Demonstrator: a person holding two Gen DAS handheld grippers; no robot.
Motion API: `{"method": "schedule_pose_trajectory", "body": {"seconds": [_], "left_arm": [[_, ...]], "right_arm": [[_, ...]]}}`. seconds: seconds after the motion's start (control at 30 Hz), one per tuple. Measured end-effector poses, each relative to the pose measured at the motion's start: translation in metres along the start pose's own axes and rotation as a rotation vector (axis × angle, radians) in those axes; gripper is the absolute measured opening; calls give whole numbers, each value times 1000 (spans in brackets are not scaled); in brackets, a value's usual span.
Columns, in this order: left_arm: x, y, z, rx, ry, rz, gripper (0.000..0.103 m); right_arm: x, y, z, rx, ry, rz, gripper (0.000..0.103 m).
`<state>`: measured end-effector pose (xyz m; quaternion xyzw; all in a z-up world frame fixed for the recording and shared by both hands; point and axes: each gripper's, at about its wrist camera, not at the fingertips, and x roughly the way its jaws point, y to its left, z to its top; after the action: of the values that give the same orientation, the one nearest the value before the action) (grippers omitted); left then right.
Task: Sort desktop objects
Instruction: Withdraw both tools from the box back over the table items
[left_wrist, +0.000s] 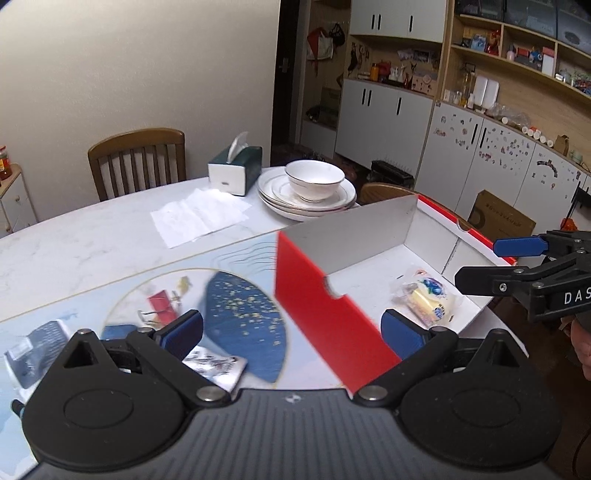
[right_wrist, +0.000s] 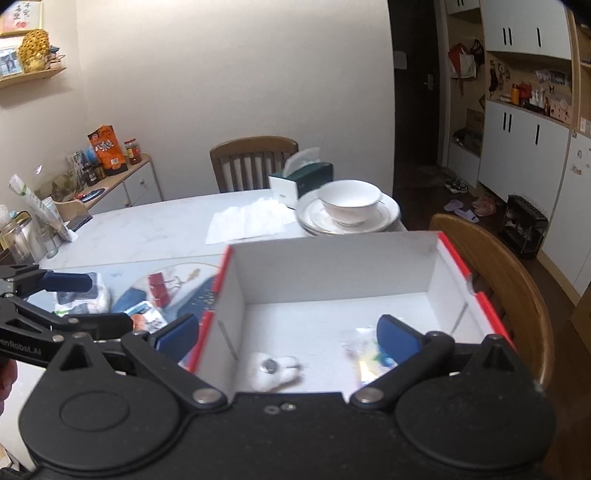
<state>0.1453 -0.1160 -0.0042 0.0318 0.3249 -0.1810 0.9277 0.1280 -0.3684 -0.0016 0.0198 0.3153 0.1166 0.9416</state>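
Note:
A red-and-white open box (left_wrist: 317, 295) (right_wrist: 332, 266) stands at the table's right end. Inside lie a clear snack packet (left_wrist: 428, 299) (right_wrist: 365, 354) and a white fluffy keyring (right_wrist: 273, 369). My left gripper (left_wrist: 291, 328) is open and empty, straddling the box's red left wall. My right gripper (right_wrist: 288, 334) is open and empty over the box; it shows in the left wrist view (left_wrist: 487, 264). On the blue mat (left_wrist: 240, 310) left of the box lie a red binder clip (left_wrist: 162, 304) (right_wrist: 159, 288), a printed packet (left_wrist: 216, 365) (right_wrist: 147, 317) and a plastic-wrapped item (left_wrist: 33, 347) (right_wrist: 83, 295).
A stack of white plates with a bowl (left_wrist: 310, 188) (right_wrist: 349, 210), a green tissue box (left_wrist: 236, 168) (right_wrist: 301, 181) and a loose tissue (left_wrist: 199, 218) lie at the back of the marble table. Wooden chairs (left_wrist: 138, 158) (right_wrist: 491, 266) stand behind and right.

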Motion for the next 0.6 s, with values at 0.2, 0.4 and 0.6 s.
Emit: {"method": "schedule_pose_trajectory", "body": {"seconds": [0.2, 0.4, 0.6], "left_arm": [[-26, 31, -13, 46, -43, 18, 103], [-49, 62, -26, 53, -67, 5, 103], [-66, 91, -38, 44, -81, 36, 103]], "right_arm": [[-1, 46, -3, -23, -22, -9, 102], [1, 91, -8, -54, -29, -11, 102], [10, 130, -13, -75, -16, 1, 102]]}}
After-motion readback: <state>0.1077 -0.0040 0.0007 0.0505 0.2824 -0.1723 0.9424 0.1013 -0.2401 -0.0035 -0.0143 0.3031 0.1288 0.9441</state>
